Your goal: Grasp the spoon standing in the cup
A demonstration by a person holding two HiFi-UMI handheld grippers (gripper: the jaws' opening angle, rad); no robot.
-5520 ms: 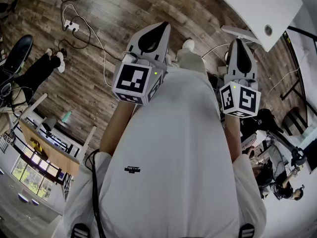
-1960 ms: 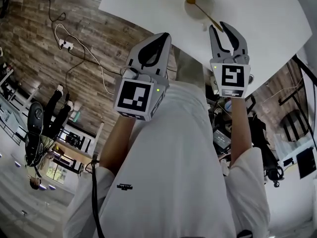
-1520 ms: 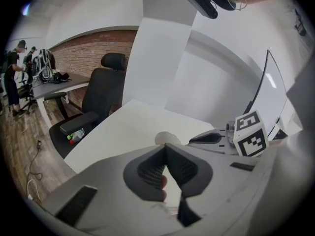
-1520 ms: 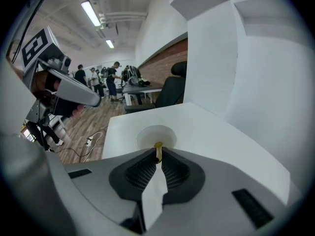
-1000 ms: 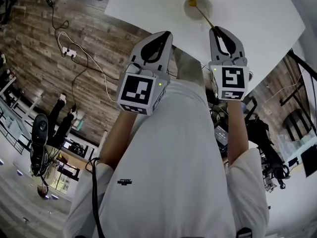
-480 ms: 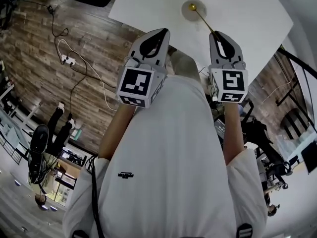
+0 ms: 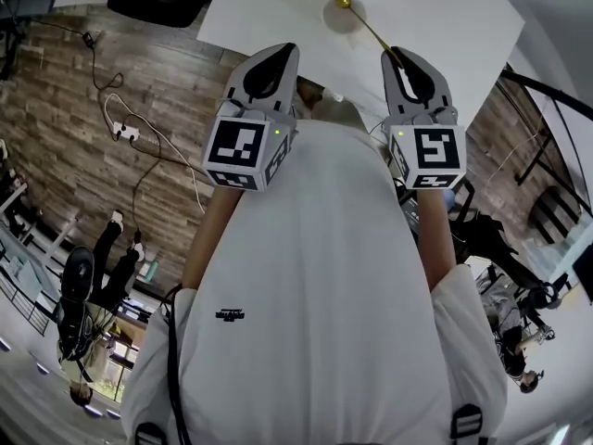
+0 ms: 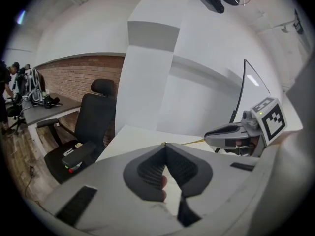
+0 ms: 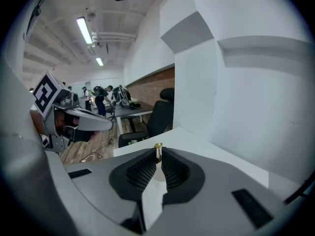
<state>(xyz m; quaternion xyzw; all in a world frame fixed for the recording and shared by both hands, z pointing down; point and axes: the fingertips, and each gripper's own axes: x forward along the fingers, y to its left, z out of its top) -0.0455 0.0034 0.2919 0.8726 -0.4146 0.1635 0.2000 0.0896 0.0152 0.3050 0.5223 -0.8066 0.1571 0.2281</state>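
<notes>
Spoon (image 7: pixel 370 32), gold-coloured, stands tilted in a white cup (image 7: pixel 345 17) near the edge of a white table (image 7: pixel 445 17), its handle slanting out toward the person. The right gripper (image 7: pixel 397 57) has its jaws pressed together on the end of that handle; in the right gripper view the gold tip pokes up between the dark ribbed pads (image 9: pixel 142 172). The left gripper (image 7: pixel 287 49) is held beside it over the table edge, apart from the cup, its jaws meeting at the tips with nothing between them. A black office chair (image 8: pixel 93 127) stands at the table's far side, over a wood-plank floor (image 7: pixel 120 72).
</notes>
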